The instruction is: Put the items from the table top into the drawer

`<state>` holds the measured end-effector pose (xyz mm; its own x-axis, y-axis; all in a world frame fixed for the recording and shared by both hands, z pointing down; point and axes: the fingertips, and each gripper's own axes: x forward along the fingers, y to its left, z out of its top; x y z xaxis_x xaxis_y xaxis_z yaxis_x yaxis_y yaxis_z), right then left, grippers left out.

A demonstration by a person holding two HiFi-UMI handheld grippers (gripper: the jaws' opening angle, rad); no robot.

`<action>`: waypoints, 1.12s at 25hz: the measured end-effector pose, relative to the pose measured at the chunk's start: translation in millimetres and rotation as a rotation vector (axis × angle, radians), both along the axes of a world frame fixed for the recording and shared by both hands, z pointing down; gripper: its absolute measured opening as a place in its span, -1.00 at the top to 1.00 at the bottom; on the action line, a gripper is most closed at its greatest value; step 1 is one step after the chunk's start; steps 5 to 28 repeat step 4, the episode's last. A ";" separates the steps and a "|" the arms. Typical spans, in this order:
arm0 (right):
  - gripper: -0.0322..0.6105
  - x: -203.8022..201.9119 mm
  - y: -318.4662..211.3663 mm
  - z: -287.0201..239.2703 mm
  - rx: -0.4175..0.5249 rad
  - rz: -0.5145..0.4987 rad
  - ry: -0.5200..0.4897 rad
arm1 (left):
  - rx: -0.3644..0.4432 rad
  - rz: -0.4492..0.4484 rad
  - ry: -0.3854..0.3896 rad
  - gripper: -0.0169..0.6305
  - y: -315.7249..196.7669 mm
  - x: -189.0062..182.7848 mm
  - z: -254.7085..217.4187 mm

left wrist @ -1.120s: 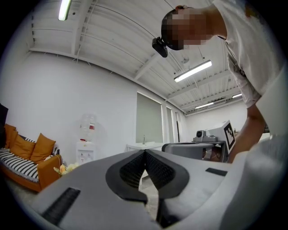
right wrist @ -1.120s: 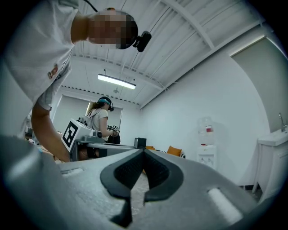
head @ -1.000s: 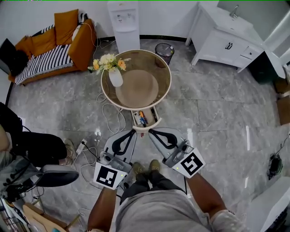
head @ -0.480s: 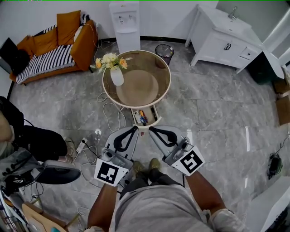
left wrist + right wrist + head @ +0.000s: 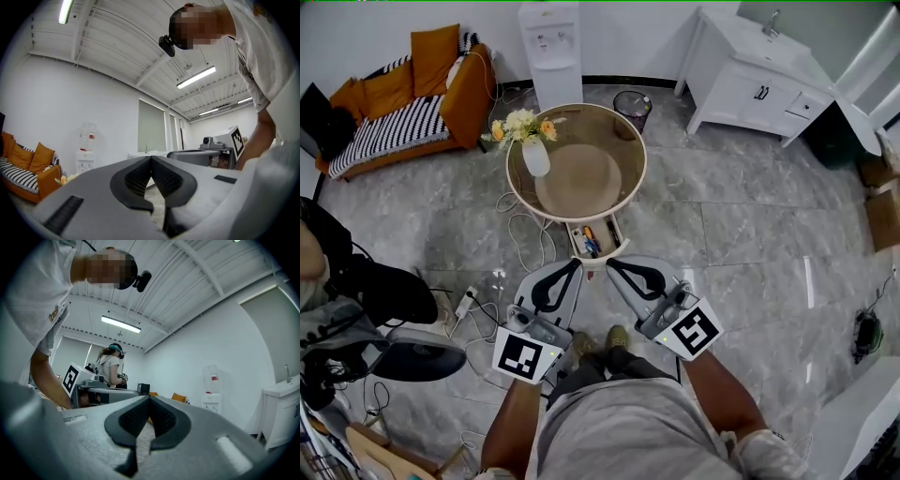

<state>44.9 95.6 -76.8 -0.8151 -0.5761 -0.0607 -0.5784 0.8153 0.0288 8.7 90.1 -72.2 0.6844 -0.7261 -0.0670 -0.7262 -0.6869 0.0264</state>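
Drawer (image 5: 571, 241): open under the near edge of the desk (image 5: 637, 192), long axis running from the desk toward me.
Contents: small pen-like items (image 5: 591, 242), lying roughly along that axis.
Desk top: vase of flowers (image 5: 535, 157) at the left edge.
Left gripper (image 5: 578, 264) and right gripper (image 5: 610, 265): both closed tight, holding nothing, level, tips at the drawer front; I cannot tell whether they touch it.
Step, as I judge it: loading looks done. Next move is a square push to shut the drawer.

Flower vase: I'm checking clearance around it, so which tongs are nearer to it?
Left. In the head view the left tongs are below the vase and slightly right of it. The right tongs are farther right, at the same level.
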 end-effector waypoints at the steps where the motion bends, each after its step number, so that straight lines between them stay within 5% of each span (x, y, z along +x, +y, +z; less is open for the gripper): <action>1: 0.90 0.2 1.9 -0.3 0.000 0.001 0.001 | -0.011 0.003 -0.008 0.95 2.5 0.0 2.5; 28: 0.90 0.7 7.3 -2.6 -0.001 0.005 0.004 | -0.025 0.010 -0.019 0.95 9.0 0.1 4.4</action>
